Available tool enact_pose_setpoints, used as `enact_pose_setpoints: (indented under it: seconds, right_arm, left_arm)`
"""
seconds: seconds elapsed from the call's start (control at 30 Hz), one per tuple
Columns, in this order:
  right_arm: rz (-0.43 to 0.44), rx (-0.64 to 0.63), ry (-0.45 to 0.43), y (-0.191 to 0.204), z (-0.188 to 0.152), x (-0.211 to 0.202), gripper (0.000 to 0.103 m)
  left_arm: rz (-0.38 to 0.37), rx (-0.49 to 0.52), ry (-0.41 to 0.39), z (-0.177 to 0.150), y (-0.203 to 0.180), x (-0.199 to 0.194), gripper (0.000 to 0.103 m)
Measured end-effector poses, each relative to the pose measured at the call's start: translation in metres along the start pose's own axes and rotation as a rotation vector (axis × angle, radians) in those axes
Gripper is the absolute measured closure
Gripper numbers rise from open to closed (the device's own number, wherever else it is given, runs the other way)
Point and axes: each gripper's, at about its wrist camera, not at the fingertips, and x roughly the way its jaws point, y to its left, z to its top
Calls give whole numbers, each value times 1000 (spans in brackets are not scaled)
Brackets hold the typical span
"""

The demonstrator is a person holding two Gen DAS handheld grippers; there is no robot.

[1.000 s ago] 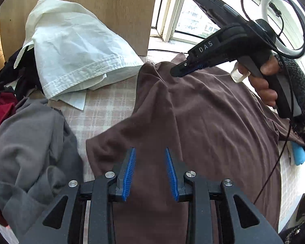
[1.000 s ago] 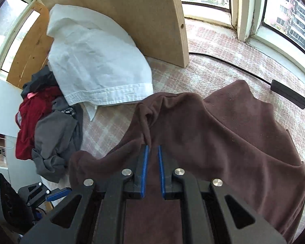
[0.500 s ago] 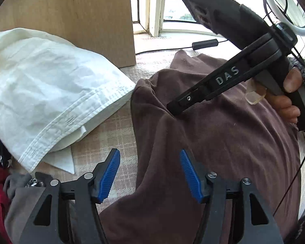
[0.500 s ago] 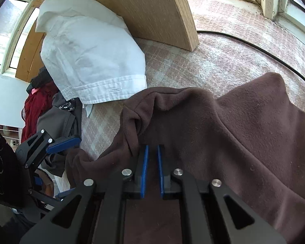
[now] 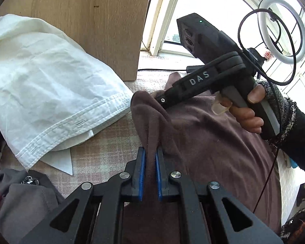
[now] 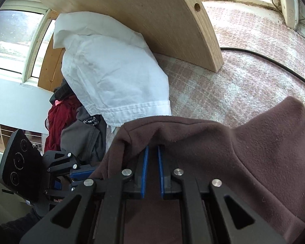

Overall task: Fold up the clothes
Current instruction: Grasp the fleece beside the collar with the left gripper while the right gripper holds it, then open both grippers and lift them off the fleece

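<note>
A brown fleece garment (image 5: 213,142) lies rumpled across the checked cloth surface (image 5: 103,142), its raised edge just beside the white shirt (image 5: 50,85). The left gripper (image 5: 150,156) is closing on a brown ridge; the right gripper (image 6: 152,152) seems clamped on a fold draping over its fingertips.

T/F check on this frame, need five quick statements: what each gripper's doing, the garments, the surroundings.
1. The left gripper has a fold of the brown fleece garment between its jaws, which are closing. True.
2. The right gripper is wide open and empty. False: shut on the brown fleece.
3. The white shirt leans against a wooden board. True.
4. The white shirt lies on top of the brown fleece. False: beside it.
5. A ring light stands by the window. True.
</note>
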Motion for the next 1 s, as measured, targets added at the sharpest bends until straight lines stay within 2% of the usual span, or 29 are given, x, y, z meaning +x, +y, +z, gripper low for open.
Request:
enact_pose_setpoints:
  seconds: [0.07, 0.13, 0.2, 0.27, 0.33, 0.37, 0.43, 0.5, 0.53, 0.63, 0.67, 0.73, 0.83, 0.93, 1.0]
  right_arm:
    - [-28, 53, -45, -9, 9, 1, 94]
    - [-20, 105, -57, -21, 13, 2, 94]
    - [-23, 105, -63, -23, 12, -3, 95]
    - [-83, 86, -90, -19, 9, -15, 95]
    - [-134, 73, -135, -11, 4, -30, 92]
    - [-125, 50, -149, -2, 0, -36, 90]
    - [-75, -10, -146, 20, -10, -39, 90]
    - [-37, -71, -89, 39, -19, -29, 90]
    - [-49, -88, -54, 43, -21, -19, 90]
    - [-172, -112, 6, 39, -27, 7, 90]
    - [-187, -106, 18, 35, -27, 12, 96]
    - [-140, -54, 13, 22, -26, 7, 96]
    - [-198, -66, -17, 38, -33, -5, 92]
    - [-188, -177, 12, 82, -52, -12, 82]
    - [-190, -265, 41, 118, -72, -11, 56]
  left_arm:
    - [15, -2, 23, 0, 2, 11, 94]
    - [40, 20, 65, -1, -1, 30, 93]
    - [95, 58, 95, -4, -8, 48, 87]
    - [123, 102, 80, -4, -14, 52, 82]
    - [117, 88, 93, -2, -13, 50, 81]
    - [109, 70, 88, 0, -12, 45, 81]
    - [111, 43, 60, 1, -10, 28, 81]
    - [115, 36, 31, -5, -11, 2, 80]
    - [120, 32, 15, -9, -12, -13, 80]
    - [118, -7, -8, -30, -15, -54, 80]
    - [118, -29, -8, -39, -15, -68, 80]
    - [121, -82, -5, -66, -14, -100, 80]
    - [140, -162, 9, -109, -8, -149, 80]
    - [190, -230, 47, -158, -16, -189, 74]
    - [239, -267, 93, -197, -27, -215, 72]
